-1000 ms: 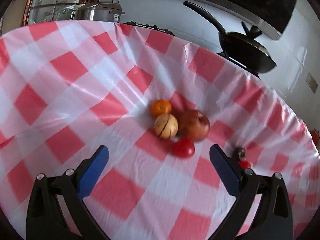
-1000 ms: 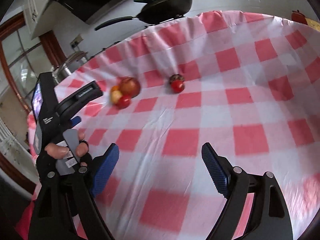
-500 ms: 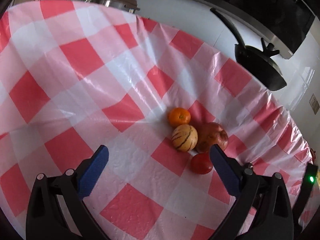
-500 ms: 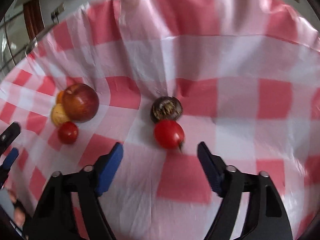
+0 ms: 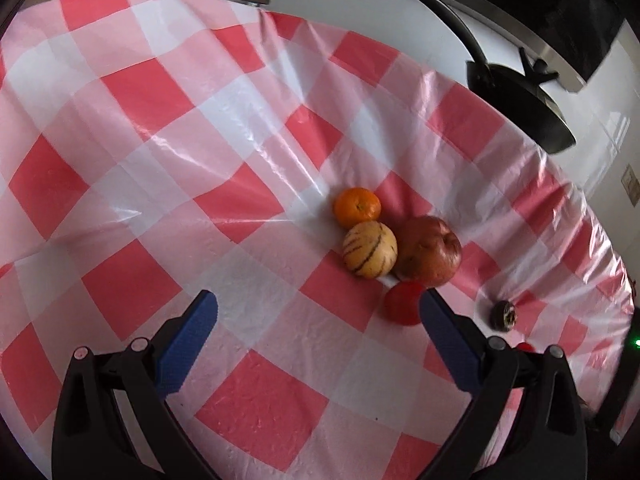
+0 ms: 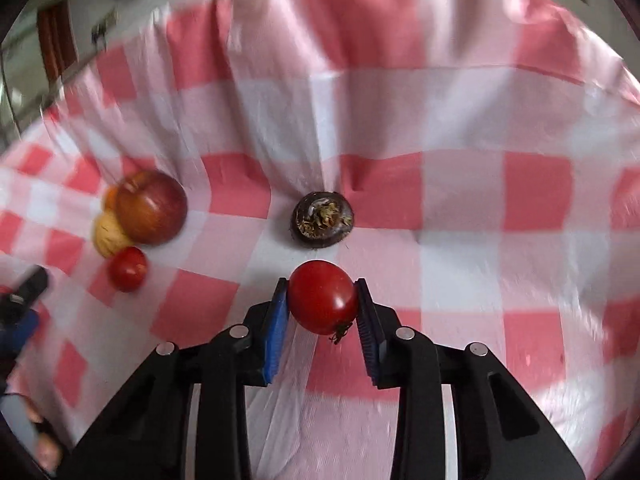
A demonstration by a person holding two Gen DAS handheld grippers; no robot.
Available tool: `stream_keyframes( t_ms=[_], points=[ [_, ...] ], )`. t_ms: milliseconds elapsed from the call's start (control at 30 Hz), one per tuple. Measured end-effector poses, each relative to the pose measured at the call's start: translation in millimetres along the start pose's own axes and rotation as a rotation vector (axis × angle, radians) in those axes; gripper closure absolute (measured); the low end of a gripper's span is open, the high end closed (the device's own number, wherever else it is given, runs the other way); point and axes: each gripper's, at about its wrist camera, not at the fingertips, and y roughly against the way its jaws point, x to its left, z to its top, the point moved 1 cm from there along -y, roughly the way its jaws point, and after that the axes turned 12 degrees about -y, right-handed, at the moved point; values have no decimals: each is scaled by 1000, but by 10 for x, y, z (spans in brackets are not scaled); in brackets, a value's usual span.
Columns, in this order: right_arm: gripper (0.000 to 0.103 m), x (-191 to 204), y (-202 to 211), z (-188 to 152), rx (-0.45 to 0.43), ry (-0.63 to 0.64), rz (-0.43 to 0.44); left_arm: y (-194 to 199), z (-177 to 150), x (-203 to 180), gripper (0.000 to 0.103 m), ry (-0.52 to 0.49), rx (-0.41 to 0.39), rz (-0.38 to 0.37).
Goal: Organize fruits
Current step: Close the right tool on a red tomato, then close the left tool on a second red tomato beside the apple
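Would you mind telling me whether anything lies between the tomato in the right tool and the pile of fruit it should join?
Nothing visible does. The right tool is shut on the tomato, and only bare checked tablecloth lies between it and the pile, where the apple and a second tomato sit. The dark fruit lies beyond, off that path.

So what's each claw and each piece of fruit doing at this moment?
Right claw: shut on the tomato.
Tomato: gripped between both pads.
Left claw: open, holding nothing.
Dark round fruit: lying loose on the cloth.
Apple: resting in a cluster.
Small tomato: resting beside the cluster.
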Motion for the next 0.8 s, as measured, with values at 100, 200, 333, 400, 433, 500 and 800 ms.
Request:
stream_keyframes(
  t_ms=[100,200,333,400,433,500,800],
  points=[
    [70,-252,152,-47,-52,-158,91,1,-24,-122,2,-62,13,-22],
    [70,-457,173,-9,-91,-240,133,5,-48,-251,2,-117,24,-39],
    [70,-640,303,80,-199,-321,166,-31,-83,-396,2,-172,36,-45],
    [70,-657,359,123,-225,-349,168,-45,-82,-463,2,-191,31,-38],
    [70,-681,367,135,-232,-361,173,-69,-74,-517,2,-198,28,-34],
    [70,-671,370,150,-235,-367,188,-139,-47,-622,2,-218,41,-29],
    [70,-558,436,167,-258,-336,205,-655,85,-960,38,-305,168,84]
  ],
)
